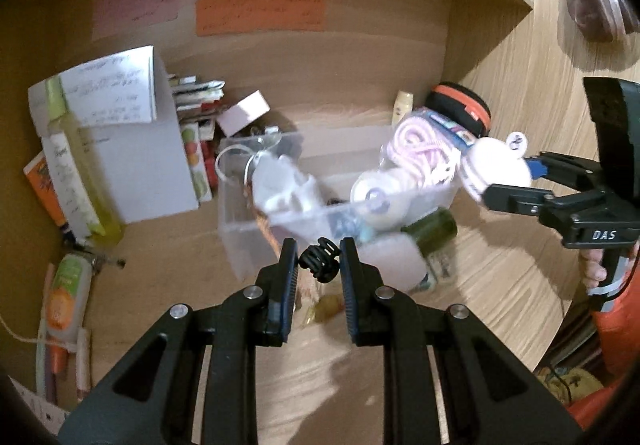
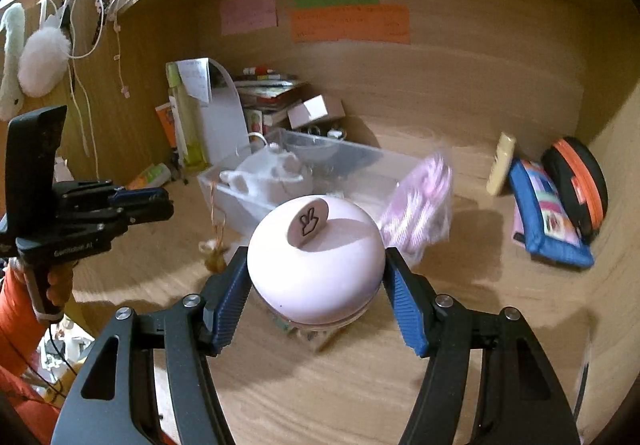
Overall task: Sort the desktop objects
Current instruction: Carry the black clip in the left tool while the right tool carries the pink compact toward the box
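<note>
Left wrist view is showing the left gripper [image 1: 319,265] clamping a small black hair claw clip [image 1: 319,258] between its blue pads. The clear plastic bin [image 1: 240,237] is lying directly ahead of and below the fingertips, its long axis running left to right across the desk [image 1: 500,285], so the left hand is sitting nearer the bin's front wall. Right wrist view is showing the right gripper [image 2: 316,277] gripping a round pale pink device [image 2: 316,265] at its widest part, held above the desk with the bin ahead and slightly left. The coming drop appears to depend on carrying each item forward over the bin rim.

Legible markings: "DAS" is reading on the right gripper's body in the left wrist view. A peace-sign hand icon is showing on the pink device's raised tab [image 2: 308,225]. Writing on the coloured wall notes [image 2: 351,23] is too blurred to read.
</note>
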`<state>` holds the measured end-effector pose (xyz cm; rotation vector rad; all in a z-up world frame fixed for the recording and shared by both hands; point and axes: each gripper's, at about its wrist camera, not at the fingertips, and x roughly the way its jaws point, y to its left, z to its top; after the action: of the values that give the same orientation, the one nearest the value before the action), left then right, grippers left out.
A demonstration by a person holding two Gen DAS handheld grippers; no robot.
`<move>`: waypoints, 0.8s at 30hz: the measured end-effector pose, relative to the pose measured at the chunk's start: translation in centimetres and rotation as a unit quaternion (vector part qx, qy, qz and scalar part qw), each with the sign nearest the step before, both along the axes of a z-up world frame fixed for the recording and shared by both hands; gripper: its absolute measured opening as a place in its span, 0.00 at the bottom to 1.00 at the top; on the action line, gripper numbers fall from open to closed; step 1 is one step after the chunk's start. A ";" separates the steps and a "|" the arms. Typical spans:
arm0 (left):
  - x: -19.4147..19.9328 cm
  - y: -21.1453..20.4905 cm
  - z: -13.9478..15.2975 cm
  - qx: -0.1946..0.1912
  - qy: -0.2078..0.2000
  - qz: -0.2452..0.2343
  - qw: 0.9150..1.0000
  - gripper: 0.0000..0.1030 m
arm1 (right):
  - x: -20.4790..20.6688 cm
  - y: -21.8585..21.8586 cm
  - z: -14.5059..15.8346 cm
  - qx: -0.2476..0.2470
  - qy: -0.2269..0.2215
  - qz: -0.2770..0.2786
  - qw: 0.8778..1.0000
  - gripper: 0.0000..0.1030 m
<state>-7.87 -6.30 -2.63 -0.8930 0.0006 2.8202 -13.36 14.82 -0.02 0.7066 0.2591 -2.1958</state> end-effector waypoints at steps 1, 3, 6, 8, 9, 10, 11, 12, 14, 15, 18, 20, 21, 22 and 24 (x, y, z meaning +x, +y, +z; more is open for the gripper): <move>-0.4 0.0 0.2 0.003 0.003 -0.001 1.000 0.20 | -0.4 -0.3 0.2 -0.003 0.001 0.002 1.000 0.59; -1.0 0.0 0.4 0.006 0.007 0.000 1.000 0.20 | -1.1 -0.9 0.5 -0.004 0.003 0.004 1.000 0.59; -2.2 -0.3 0.4 0.009 0.005 0.000 1.000 0.20 | -2.6 -2.0 0.9 -0.010 0.000 0.010 1.000 0.59; -2.9 -0.6 0.3 0.005 0.002 0.003 1.000 0.20 | -3.3 -2.8 0.9 -0.011 -0.003 0.011 1.000 0.59; -3.3 -0.9 0.3 0.004 0.000 0.008 1.000 0.20 | -3.8 -3.2 0.9 -0.009 -0.005 0.013 1.000 0.59; -3.4 -1.0 0.2 0.004 -0.002 0.011 1.000 0.20 | -4.3 -3.8 0.8 -0.008 -0.009 0.015 1.000 0.59; -3.8 -1.4 0.1 0.006 -0.004 0.016 1.000 0.20 | -4.7 -4.2 0.7 -0.007 -0.011 0.017 1.000 0.59; -4.1 -1.8 0.0 0.007 -0.005 0.022 1.000 0.20 | -5.2 -4.8 0.6 -0.006 -0.015 0.019 1.000 0.59; -4.8 -2.7 -0.2 0.005 -0.006 0.035 0.999 0.20 | -5.8 -5.7 0.5 -0.004 -0.021 0.023 1.000 0.59; -5.2 -3.1 -0.4 0.004 -0.007 0.043 0.999 0.20 | -6.1 -6.3 0.3 -0.003 -0.026 0.026 0.999 0.59; -6.4 -4.2 -1.1 0.002 -0.013 0.058 0.998 0.20 | -7.0 -8.2 -0.2 0.010 -0.032 0.033 0.999 0.59; -6.9 -4.7 -1.5 0.004 -0.014 0.064 0.998 0.20 | -7.4 -8.9 -0.7 0.018 -0.030 0.030 0.999 0.59; -7.1 -4.8 -1.7 0.008 -0.014 0.064 0.998 0.20 | -7.6 -9.5 -1.1 0.022 -0.028 0.023 0.999 0.59; -7.2 -4.9 -1.8 0.010 -0.015 0.060 0.998 0.20 | -7.8 -9.7 -1.5 0.023 -0.028 0.018 0.999 0.59; -7.4 -4.8 -2.2 0.010 -0.014 0.055 0.998 0.19 | -8.2 -10.1 -2.2 0.027 -0.035 0.017 0.999 0.59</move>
<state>-15.23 -11.11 -4.83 -0.9565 -0.0842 2.9018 -21.56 4.75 -2.26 0.8031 0.2931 -2.1346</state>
